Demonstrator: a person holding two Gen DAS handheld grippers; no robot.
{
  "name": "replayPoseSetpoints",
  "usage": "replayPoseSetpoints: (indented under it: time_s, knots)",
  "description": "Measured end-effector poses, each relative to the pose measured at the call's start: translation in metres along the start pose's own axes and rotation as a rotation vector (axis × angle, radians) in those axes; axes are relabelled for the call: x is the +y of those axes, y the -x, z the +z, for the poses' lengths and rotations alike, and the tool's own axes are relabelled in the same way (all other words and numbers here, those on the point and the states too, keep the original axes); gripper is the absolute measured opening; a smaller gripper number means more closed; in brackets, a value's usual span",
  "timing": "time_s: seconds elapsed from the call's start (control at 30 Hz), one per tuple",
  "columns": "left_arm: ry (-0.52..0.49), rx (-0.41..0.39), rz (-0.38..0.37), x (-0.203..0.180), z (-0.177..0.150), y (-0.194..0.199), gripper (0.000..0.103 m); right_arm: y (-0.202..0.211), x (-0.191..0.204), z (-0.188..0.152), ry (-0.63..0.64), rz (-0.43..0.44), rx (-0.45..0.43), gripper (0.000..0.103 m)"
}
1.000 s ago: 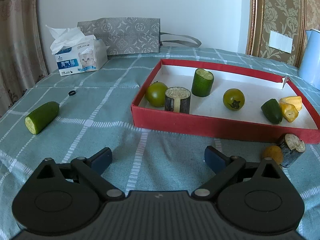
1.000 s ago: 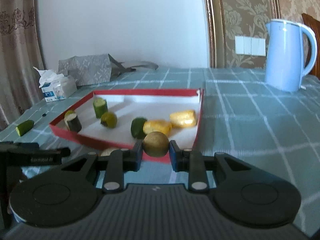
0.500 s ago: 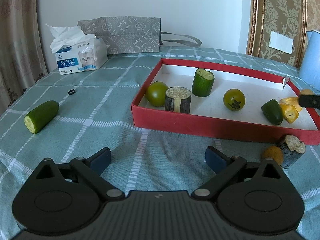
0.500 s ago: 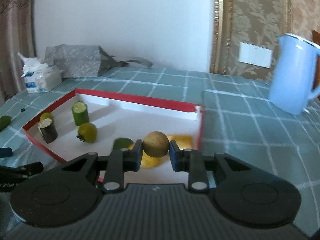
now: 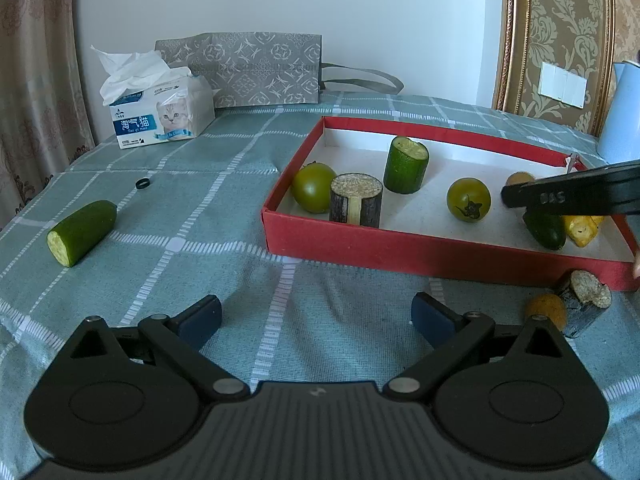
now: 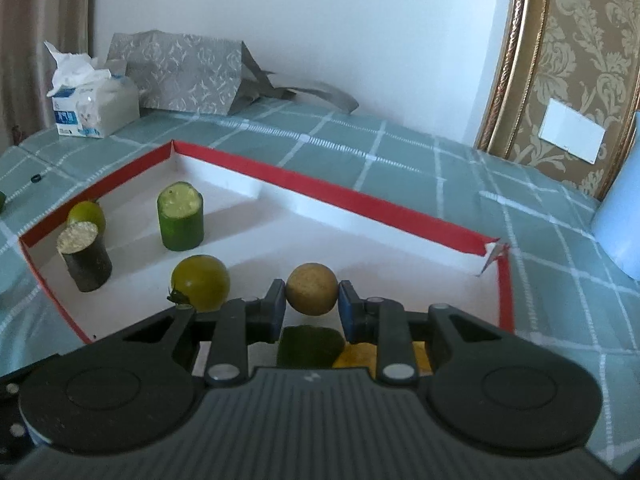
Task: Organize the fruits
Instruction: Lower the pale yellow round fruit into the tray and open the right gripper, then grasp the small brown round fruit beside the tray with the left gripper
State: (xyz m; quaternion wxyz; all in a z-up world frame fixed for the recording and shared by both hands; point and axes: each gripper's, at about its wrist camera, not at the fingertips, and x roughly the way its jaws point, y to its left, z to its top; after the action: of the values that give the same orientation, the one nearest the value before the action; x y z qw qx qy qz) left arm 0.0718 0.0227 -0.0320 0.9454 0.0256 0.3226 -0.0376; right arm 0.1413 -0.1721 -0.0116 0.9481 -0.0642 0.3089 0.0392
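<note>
My right gripper (image 6: 312, 312) is shut on a small round tan fruit (image 6: 311, 289) and holds it above the white floor of the red box (image 6: 360, 196); the gripper also shows in the left wrist view (image 5: 516, 194), over the box's right part. In the box are two green tomatoes (image 5: 469, 200) (image 5: 313, 187), an upright cucumber piece (image 5: 405, 165), a dark sugarcane piece (image 5: 356, 199), a dark green piece (image 5: 545, 229) and a yellow piece (image 5: 582, 227). My left gripper (image 5: 316, 314) is open and empty above the cloth in front of the box.
A cucumber half (image 5: 81, 227) lies on the cloth at the left. A small orange fruit (image 5: 545, 312) and a sugarcane stub (image 5: 585, 300) lie outside the box's front right corner. A tissue box (image 5: 160, 114), a grey bag (image 5: 256, 68), a small black ring (image 5: 143, 183) and a blue kettle (image 5: 622, 116) stand around.
My right gripper has carried the tan fruit from in front of the box to over its inside. The left gripper has stayed still and open.
</note>
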Motion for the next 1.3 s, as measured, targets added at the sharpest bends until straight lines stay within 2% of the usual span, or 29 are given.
replayPoseSetpoints:
  time_s: [0.2, 0.23, 0.27, 0.3, 0.33, 0.37, 0.43, 0.53, 0.67, 0.8, 0.9, 1.1, 1.13, 1.23, 1.3]
  knots:
    - [0.0, 0.0, 0.0, 0.0, 0.0, 0.0, 0.103, -0.008, 0.002, -0.001, 0.004, -0.014, 0.013, 0.027]
    - [0.0, 0.0, 0.0, 0.0, 0.0, 0.0, 0.103, -0.008, 0.002, 0.0, 0.007, -0.016, 0.014, 0.031]
    - [0.001, 0.0, 0.0, 0.0, 0.0, 0.0, 0.103, -0.008, 0.002, -0.001, 0.009, -0.019, 0.009, 0.044]
    - [0.001, 0.0, 0.0, 0.0, 0.0, 0.0, 0.103, -0.007, 0.002, -0.001, 0.005, -0.022, 0.001, 0.051]
    - [0.001, 0.001, -0.001, 0.0, 0.0, 0.0, 0.103, -0.006, 0.001, -0.003, 0.0, -0.026, -0.007, 0.066]
    - [0.001, 0.0, 0.0, 0.0, 0.0, 0.0, 0.103, -0.004, 0.0, -0.005, -0.006, -0.03, -0.02, 0.071]
    - [0.001, 0.0, 0.0, 0.0, 0.0, 0.0, 0.103, 0.003, -0.002, -0.007, -0.018, -0.033, -0.039, 0.072]
    - [0.001, 0.0, -0.001, 0.0, 0.0, 0.0, 0.103, 0.021, -0.009, -0.01, -0.052, -0.033, -0.083, 0.082]
    - [0.001, 0.001, -0.001, 0.0, 0.0, -0.001, 0.103, 0.059, -0.018, -0.023, -0.085, -0.075, -0.199, 0.103]
    - [0.001, 0.001, -0.001, 0.0, 0.0, 0.0, 0.103, 0.095, -0.016, -0.05, -0.052, -0.142, -0.285, 0.103]
    - [0.002, 0.001, -0.001, 0.0, 0.001, 0.0, 0.103, 0.114, -0.017, -0.067, -0.062, -0.142, -0.309, 0.103]
    - [-0.006, -0.002, -0.001, -0.001, -0.001, 0.001, 0.103, 0.127, -0.03, -0.097, -0.157, -0.152, -0.281, 0.103]
    - [-0.001, -0.006, -0.014, -0.001, -0.001, 0.002, 0.103, 0.126, -0.034, -0.099, -0.174, -0.141, -0.264, 0.103]
    - [0.045, -0.021, -0.14, 0.004, -0.001, 0.01, 0.103, 0.126, -0.044, -0.104, -0.242, -0.126, -0.244, 0.103]
    - [0.053, -0.052, -0.198, 0.003, -0.001, 0.017, 0.103, 0.125, -0.049, -0.108, -0.274, -0.12, -0.237, 0.103]
